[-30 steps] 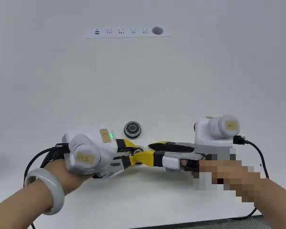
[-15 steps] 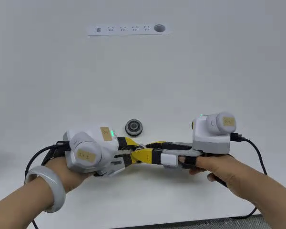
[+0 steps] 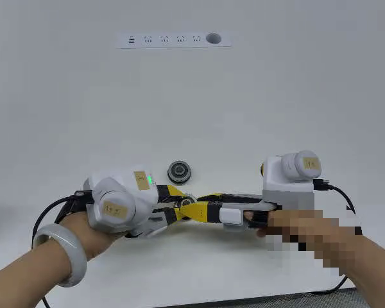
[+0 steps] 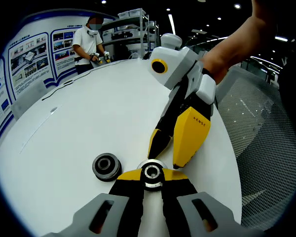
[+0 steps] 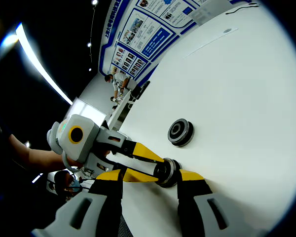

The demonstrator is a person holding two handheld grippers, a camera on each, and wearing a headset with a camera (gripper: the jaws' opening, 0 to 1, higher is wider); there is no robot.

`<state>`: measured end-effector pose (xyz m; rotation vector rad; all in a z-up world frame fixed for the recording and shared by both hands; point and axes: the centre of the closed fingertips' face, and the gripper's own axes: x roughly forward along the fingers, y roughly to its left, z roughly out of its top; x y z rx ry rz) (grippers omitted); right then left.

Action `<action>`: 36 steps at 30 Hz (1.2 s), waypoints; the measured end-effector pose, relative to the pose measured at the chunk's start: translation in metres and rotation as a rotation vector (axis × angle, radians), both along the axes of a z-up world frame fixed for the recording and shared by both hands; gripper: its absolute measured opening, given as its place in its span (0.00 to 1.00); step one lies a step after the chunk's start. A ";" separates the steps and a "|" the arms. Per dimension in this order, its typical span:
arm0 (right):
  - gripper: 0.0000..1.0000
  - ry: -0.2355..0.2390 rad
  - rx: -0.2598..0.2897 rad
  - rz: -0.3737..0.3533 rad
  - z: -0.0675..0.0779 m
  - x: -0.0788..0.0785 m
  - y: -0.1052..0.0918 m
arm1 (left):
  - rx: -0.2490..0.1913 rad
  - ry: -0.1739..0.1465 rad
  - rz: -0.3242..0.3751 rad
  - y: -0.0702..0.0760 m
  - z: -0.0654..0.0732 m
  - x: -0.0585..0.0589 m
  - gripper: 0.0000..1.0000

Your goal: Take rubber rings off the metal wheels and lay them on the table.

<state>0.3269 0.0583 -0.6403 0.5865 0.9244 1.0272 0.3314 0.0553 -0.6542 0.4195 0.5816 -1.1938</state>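
Progress nil: left gripper (image 4: 152, 178) clamps one metal wheel (image 4: 152, 172), right gripper (image 5: 152, 175) jaws apart astride it; second wheel (image 3: 179, 171) just behind; rubber rings (image 4: 95, 168) apparently on both.

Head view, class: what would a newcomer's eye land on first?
The left gripper and right gripper meet nose to nose at the near middle of the white table. The left clamps a small metal wheel, with the right's yellow jaws either side of it. Just behind lies a second wheel, its black rubber ring on.
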 end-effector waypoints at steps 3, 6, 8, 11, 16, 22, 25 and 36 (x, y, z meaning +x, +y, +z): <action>0.44 0.004 0.002 0.002 0.000 -0.002 -0.001 | -0.002 0.001 0.002 0.000 0.000 0.000 0.13; 0.45 0.009 0.013 -0.002 0.001 -0.002 -0.001 | -0.002 0.002 0.001 0.000 0.000 0.000 0.13; 0.45 0.016 0.018 0.005 0.002 -0.004 -0.001 | -0.002 0.002 0.002 0.000 0.000 0.000 0.13; 0.46 0.016 0.022 0.010 0.003 -0.005 -0.001 | -0.001 0.003 0.004 0.000 0.000 0.000 0.13; 0.46 -0.039 -0.006 -0.014 0.001 0.002 -0.004 | -0.001 0.005 0.006 0.000 0.000 0.000 0.13; 0.49 -0.037 -0.002 -0.013 0.002 0.006 -0.001 | -0.002 0.004 0.008 0.000 0.000 0.000 0.13; 0.49 -0.028 -0.002 -0.004 0.001 0.006 0.002 | -0.003 0.005 0.009 0.000 0.000 0.000 0.13; 0.50 -0.007 -0.010 0.017 -0.004 0.001 0.005 | -0.005 0.005 0.011 0.000 0.000 0.000 0.13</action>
